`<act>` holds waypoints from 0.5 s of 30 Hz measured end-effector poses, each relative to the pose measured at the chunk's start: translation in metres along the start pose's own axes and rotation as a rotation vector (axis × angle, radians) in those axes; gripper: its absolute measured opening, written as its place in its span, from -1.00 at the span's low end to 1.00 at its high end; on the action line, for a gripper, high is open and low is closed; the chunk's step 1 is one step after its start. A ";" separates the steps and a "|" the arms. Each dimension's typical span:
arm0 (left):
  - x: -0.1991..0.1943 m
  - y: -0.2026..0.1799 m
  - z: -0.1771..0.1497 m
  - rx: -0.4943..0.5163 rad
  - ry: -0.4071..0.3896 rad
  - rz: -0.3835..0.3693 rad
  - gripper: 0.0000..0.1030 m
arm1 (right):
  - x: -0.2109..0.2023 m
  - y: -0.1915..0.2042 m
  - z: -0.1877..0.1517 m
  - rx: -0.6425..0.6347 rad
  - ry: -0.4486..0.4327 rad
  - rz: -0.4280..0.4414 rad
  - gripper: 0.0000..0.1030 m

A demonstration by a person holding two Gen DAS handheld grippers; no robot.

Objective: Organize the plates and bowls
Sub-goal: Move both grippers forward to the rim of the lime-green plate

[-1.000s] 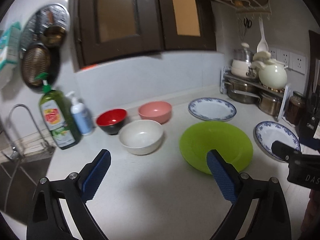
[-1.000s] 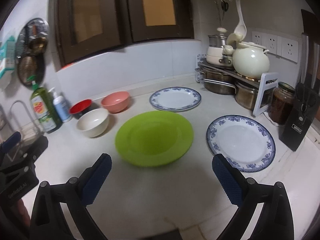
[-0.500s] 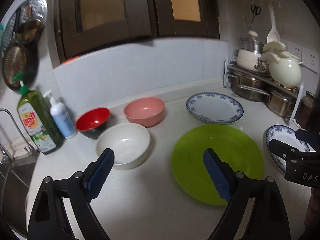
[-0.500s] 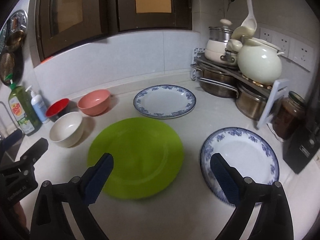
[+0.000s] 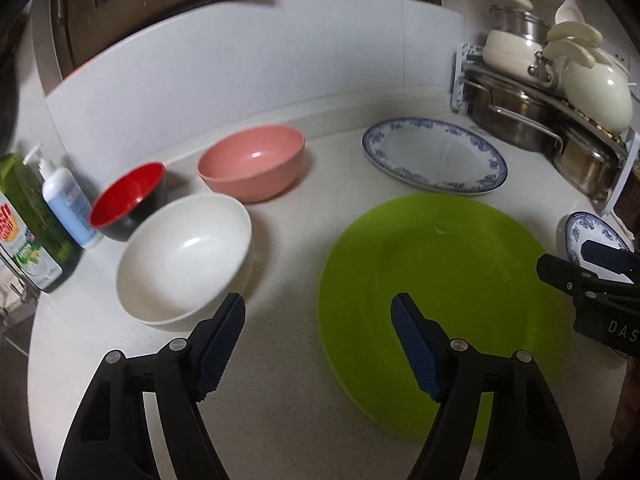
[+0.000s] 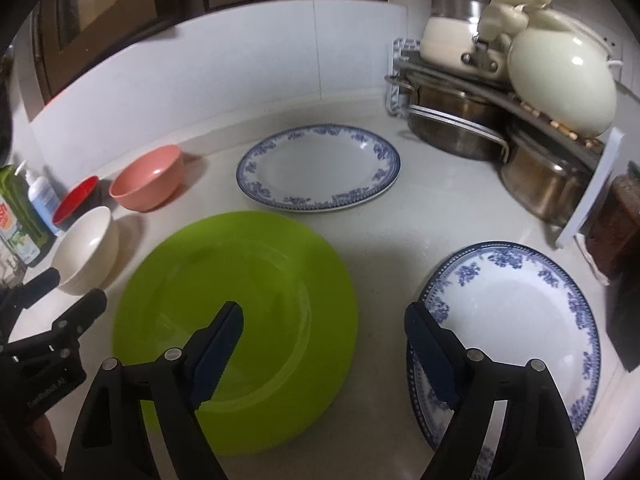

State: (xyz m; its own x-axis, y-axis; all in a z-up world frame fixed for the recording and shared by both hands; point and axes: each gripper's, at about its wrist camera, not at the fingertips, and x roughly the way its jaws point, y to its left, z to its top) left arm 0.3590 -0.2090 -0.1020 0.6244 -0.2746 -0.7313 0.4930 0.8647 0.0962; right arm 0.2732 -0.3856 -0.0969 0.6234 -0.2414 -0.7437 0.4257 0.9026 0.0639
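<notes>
Soap bottles: far left by the sink – green one has a red-and-yellow label, blurred, unreadable; small blue pump bottle beside it, print too small to read.
Red bowl: dark outside, just beside the bottles; looks light, glossy – likely slippery.
White bowl: nearest the left tongs, touching or nearly touching the red one; probably ceramic, so heavier and chippable. Take it at the rim, one pad inside, one outside.
Pink bowl: behind the white, apart from it; matte, looks like light plastic.
Left tongs: open, nothing between the pads, jaws just been narrowing; low over the table between white bowl and green plate.
Green plate: centre; looks like stiff plastic, light. Low rim – pinch the near edge.
Right tongs: open, empty, jaws likewise just been closing in; between the green plate and the near plate.
Far blue-rimmed plate: by the back wall; china, fragile.
Near blue-rimmed plate: right, by the pot rack; same china, smooth glaze – grip its edge.
Writing: "DAS…" on the right tongs' body, cut off.
</notes>
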 end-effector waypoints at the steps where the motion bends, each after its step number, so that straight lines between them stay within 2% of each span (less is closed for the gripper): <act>1: 0.004 -0.001 0.000 -0.002 0.011 -0.005 0.43 | 0.005 0.000 0.000 -0.005 0.011 0.007 0.54; 15: 0.039 -0.002 -0.001 -0.017 0.106 -0.060 0.14 | 0.048 -0.009 0.004 0.000 0.107 0.015 0.25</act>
State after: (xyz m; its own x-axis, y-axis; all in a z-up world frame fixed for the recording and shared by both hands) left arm 0.3816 -0.2214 -0.1316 0.5256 -0.2809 -0.8030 0.5165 0.8554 0.0388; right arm 0.3017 -0.4064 -0.1305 0.5562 -0.1883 -0.8094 0.4167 0.9059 0.0757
